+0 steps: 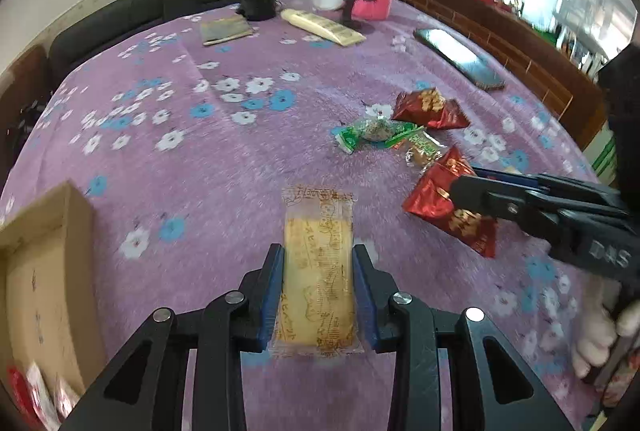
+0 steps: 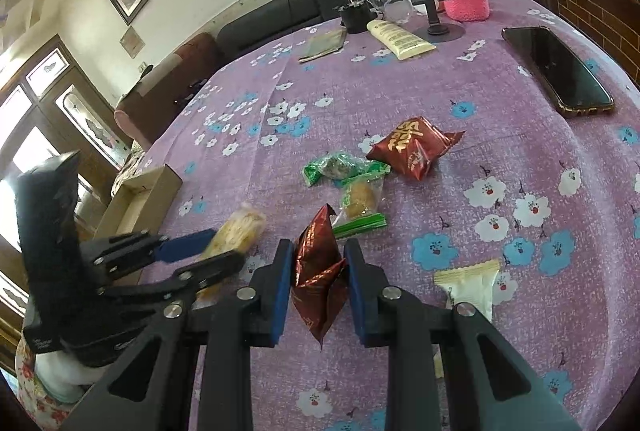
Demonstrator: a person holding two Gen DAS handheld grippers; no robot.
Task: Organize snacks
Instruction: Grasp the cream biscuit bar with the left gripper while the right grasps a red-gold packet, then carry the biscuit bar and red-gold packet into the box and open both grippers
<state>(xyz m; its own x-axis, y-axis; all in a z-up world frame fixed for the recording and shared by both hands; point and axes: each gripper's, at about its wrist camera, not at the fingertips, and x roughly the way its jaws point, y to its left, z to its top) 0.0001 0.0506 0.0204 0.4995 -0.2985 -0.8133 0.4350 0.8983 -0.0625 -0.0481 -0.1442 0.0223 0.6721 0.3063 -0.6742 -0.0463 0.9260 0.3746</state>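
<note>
Now both claws are loaded: the left claw clamps the yellow wafer pack by its long edges, just above the bench, and the right claw pinches a red snack bag. The cardboard box sits to the left, seemingly the destination. Carry the wafer level and release it low inside.

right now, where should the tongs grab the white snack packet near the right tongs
Grip the white packet across its narrow middle, coming from above. It appears to lie flat on the tablecloth with crimped ends, so its long edges probably offer the surest bite.
</note>
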